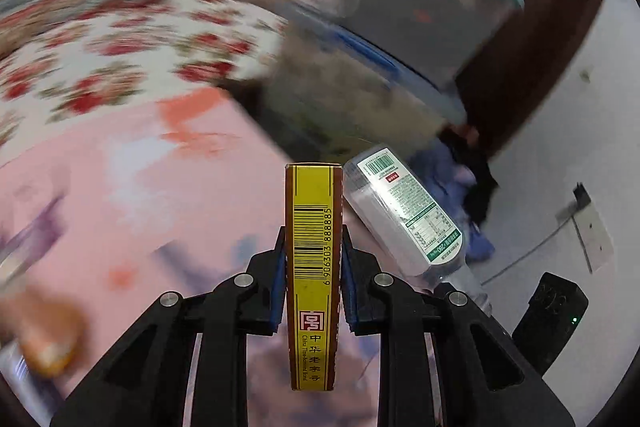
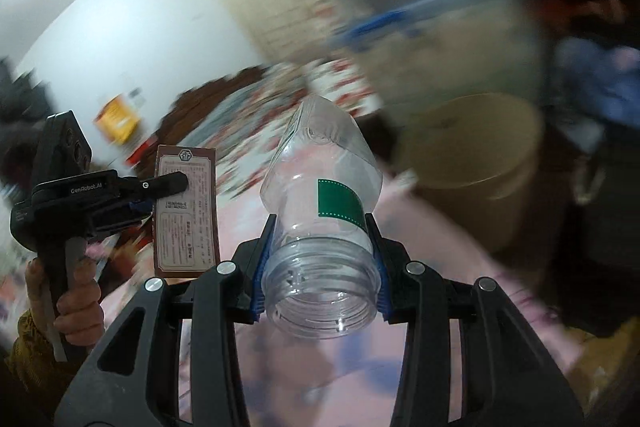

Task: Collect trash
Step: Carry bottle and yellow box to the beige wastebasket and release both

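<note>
A flat yellow and brown carton point(image 1: 314, 227) with a barcode stands on edge between the blue pads of my left gripper point(image 1: 313, 245), which is shut on it. In the right wrist view the same carton point(image 2: 186, 223) shows its printed brown face in the left gripper point(image 2: 180, 187), which a hand point(image 2: 76, 303) holds. My right gripper point(image 2: 320, 231) is shut on a clear, capless plastic bottle point(image 2: 320, 163) with a green label, mouth towards the camera. That bottle point(image 1: 404, 211) hangs just right of the carton in the left wrist view.
Below both grippers lies a pink sheet point(image 2: 440, 267), with a floral quilt point(image 1: 120, 39) beyond. A tan round bin point(image 2: 476, 163) stands ahead on the right. Stacked storage boxes with blue lids point(image 1: 420, 7) rise behind. The surroundings are blurred by motion.
</note>
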A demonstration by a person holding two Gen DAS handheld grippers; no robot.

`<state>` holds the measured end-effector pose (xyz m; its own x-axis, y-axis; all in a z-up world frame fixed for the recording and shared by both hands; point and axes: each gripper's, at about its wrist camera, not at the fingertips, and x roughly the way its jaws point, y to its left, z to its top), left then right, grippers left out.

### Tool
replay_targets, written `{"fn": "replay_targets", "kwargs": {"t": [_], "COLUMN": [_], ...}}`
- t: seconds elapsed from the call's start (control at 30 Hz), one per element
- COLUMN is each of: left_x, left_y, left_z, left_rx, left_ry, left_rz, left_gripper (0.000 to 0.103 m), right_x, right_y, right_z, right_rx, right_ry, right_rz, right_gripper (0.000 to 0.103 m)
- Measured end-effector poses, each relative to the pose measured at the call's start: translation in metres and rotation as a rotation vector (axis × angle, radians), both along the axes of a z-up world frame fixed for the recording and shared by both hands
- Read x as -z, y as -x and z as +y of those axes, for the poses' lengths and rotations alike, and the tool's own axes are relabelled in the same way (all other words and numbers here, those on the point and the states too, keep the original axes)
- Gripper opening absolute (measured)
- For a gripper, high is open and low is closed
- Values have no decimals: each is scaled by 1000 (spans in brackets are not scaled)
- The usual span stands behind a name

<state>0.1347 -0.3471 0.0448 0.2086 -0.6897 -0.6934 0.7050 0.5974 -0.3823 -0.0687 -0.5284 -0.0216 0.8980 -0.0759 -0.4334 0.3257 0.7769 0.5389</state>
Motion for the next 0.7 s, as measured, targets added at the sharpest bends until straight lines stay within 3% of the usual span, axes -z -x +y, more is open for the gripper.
{"fn": "replay_targets", "kwargs": {"t": [0.2,0.33,0.4,0.43,0.47,0.7], "left_x": [33,57,71,75,78,52], "left_y": [-24,-26,-29,-31,-31,-16], "left_z": [-149,-214,-235,-244,-252,-223], "left_rx": [143,194,179,165,152,145], "left_ry": [-51,-130,-180,-207,-220,-174], "left_rz": [54,64,51,43,33,-25], "left_gripper": [21,22,29,49,58,60], "right_x": [25,41,45,45,47,43], "right_y": [-9,-14,-16,-18,-19,-24], "right_z": [-78,-102,-103,-105,-105,-86], "right_rx": [125,148,163,169,174,167], "right_ry": [-87,-148,-156,-157,-162,-92], "right_rz": [106,144,158,165,165,137], "right_gripper": [43,43,45,46,47,53]}}
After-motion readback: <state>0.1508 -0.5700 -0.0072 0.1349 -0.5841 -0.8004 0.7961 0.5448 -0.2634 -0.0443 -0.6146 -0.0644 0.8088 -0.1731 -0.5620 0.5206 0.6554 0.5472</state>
